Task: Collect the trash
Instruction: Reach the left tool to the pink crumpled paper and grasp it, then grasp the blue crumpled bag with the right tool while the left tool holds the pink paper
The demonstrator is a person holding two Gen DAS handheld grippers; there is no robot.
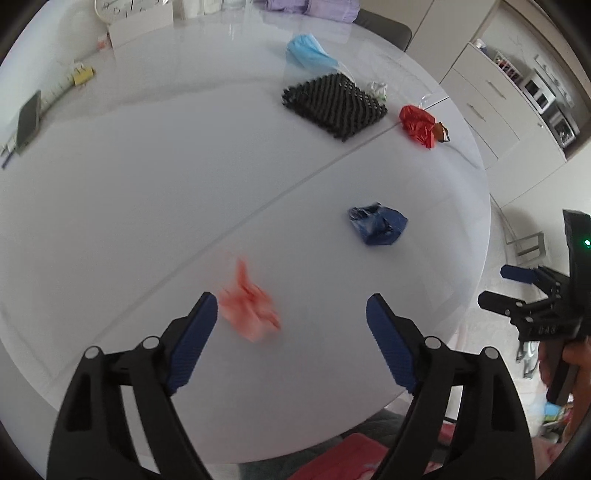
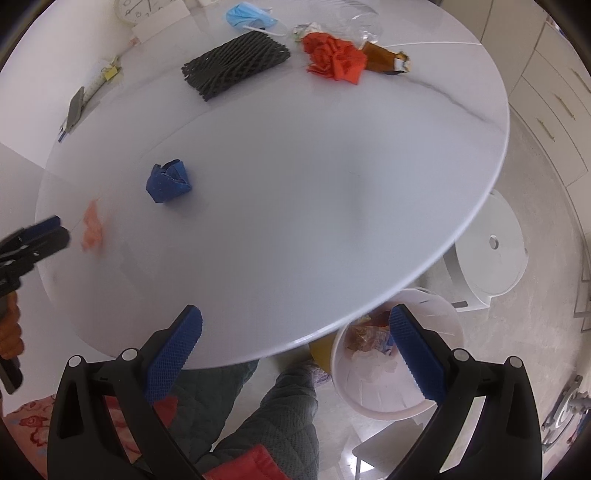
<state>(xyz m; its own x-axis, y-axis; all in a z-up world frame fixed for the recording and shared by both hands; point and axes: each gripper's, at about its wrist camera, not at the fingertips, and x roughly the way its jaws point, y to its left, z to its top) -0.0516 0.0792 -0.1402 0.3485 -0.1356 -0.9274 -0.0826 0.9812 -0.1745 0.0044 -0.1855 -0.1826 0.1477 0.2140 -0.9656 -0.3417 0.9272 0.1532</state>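
My left gripper (image 1: 291,306) is open over the white round table (image 1: 147,184). A blurred pink crumpled wrapper (image 1: 249,306) lies just ahead of its left finger; it also shows in the right wrist view (image 2: 92,225). A blue crumpled wrapper (image 1: 376,223) lies further ahead and shows in the right wrist view (image 2: 168,181). A red crumpled wrapper (image 1: 417,123) and a brown wrapper (image 2: 384,59) lie far right. My right gripper (image 2: 295,321) is open and empty at the table's near edge, above a white bin (image 2: 369,398) holding trash.
A black foam net (image 1: 334,105) and a blue face mask (image 1: 308,53) lie at the far side. A phone (image 1: 27,122), a yellow clip (image 1: 83,75) and a clock (image 1: 122,7) sit at the far left. A white stool (image 2: 491,254) stands beside the bin.
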